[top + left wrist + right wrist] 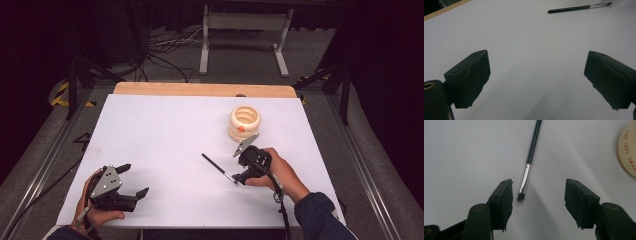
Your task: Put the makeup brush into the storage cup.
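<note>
1. The worktop [165, 135] is plain white, with a light wooden strip along its far edge.
2. The brush [530, 157] has a glossy black handle, a silver metal collar and a dark tip.
3. The ribbed cup [244, 121] is cream, with an orange spot on its side and orange lettering on it.
4. Both tools, left [134, 181] and right [537, 202], are black; each carries a grey plate.
5. The sleeve [320, 217] is dark blue.

The right gripper [539, 195] has two black jaws that stand apart over the plain white table top [469, 152]. A thin black paint brush with a shiny silver neck [529, 162] lies flat on the table. Its dark tip sits between the jaws, close to the left one, touching neither. A round cream-coloured holder with orange letters [628, 150] sits at the right edge.
</note>
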Available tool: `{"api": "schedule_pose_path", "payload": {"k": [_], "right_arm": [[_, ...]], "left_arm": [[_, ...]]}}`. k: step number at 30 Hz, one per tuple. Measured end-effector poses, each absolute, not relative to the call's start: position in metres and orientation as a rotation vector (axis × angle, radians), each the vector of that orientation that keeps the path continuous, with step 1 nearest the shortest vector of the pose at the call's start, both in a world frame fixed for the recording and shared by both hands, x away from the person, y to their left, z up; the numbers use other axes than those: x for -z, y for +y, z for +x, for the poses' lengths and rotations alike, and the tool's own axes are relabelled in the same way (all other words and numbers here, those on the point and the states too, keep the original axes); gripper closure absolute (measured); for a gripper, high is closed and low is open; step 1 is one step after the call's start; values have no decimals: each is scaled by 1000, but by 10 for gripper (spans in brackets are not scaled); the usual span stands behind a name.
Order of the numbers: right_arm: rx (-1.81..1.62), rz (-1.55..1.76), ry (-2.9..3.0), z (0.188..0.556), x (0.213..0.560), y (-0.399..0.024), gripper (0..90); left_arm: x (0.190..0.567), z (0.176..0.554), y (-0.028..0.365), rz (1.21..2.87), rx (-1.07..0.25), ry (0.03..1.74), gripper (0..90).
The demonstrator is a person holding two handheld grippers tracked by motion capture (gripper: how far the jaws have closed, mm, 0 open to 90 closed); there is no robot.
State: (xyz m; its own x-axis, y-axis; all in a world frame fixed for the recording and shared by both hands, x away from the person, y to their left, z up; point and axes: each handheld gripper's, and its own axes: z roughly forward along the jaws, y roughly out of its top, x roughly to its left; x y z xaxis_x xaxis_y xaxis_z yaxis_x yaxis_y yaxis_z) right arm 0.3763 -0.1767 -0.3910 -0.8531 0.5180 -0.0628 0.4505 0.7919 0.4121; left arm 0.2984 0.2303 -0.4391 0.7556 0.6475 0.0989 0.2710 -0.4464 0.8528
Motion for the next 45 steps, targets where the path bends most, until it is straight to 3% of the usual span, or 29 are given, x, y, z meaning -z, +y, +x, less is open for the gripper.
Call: {"api": "schedule_pose_path", "payload": {"k": [12, 17, 25, 36, 45], "right_arm": [[-424, 763, 2916, 392, 410, -150, 492], [-341, 724, 2930, 395, 415, -142, 633], [-259, 707, 2943, 398, 421, -136, 691], [-208, 686, 3002, 403, 421, -131, 844], [-176, 614, 2983, 399, 421, -127, 847]], "left_arm": [[440, 301, 225, 2055, -503, 678, 75], [441, 302, 224, 2060, -493, 673, 75], [442, 301, 222, 2077, -477, 665, 81], [443, 302, 220, 2098, -450, 655, 86], [444, 303, 218, 2106, -409, 646, 89]]}}
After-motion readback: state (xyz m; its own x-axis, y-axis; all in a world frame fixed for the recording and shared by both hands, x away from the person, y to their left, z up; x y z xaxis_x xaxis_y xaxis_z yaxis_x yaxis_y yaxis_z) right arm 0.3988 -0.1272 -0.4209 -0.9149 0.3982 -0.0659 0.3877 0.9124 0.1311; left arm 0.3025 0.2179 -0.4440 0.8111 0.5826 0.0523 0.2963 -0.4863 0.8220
